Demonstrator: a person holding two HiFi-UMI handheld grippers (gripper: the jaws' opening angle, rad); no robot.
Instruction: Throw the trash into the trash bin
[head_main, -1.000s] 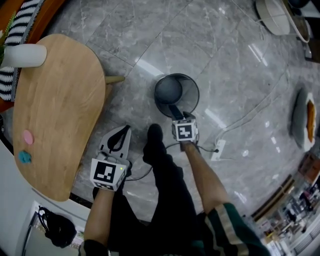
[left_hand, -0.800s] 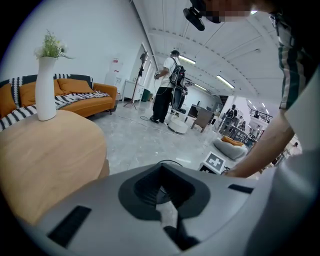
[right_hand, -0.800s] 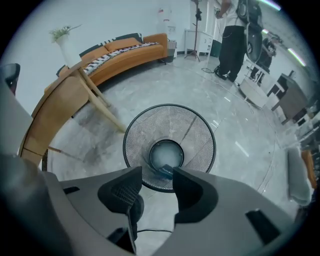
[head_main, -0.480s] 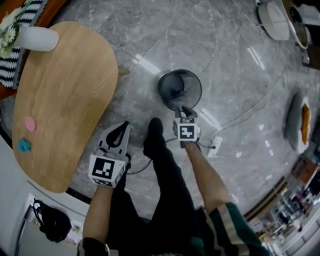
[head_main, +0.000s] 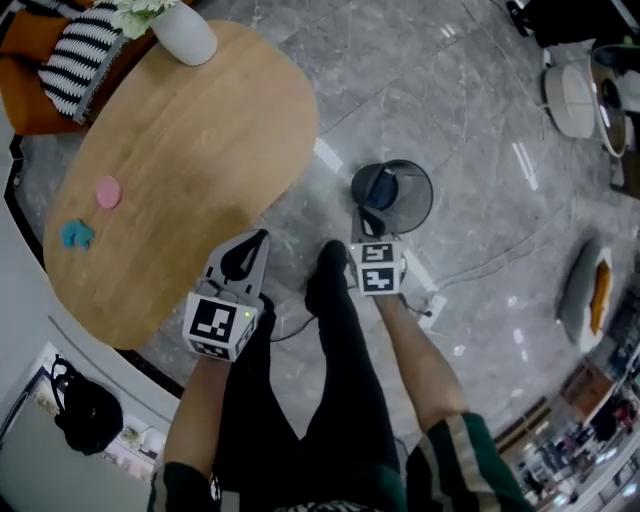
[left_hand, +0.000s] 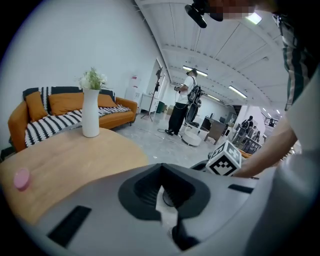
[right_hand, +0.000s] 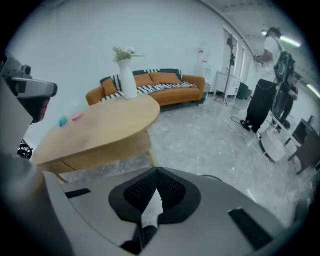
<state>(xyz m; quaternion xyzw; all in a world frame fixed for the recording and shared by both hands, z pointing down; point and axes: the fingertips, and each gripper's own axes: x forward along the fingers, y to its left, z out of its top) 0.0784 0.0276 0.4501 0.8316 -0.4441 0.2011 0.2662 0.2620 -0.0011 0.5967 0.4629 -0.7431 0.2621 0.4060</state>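
My right gripper (head_main: 368, 216), jaws just closed empty, and left gripper (head_main: 260, 238), shut empty too, hang over grey marble floor (head_main: 470, 110); wooden table (head_main: 190, 140) upper left, trash bin (head_main: 414, 173) centre.

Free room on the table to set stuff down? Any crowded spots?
Table is bare across its middle and toward the bin, from the white vase at the far end to the near edge. Left edge holds a pink piece and a teal piece. Floor is crowded by the trash bin: leg, right gripper, power strip.
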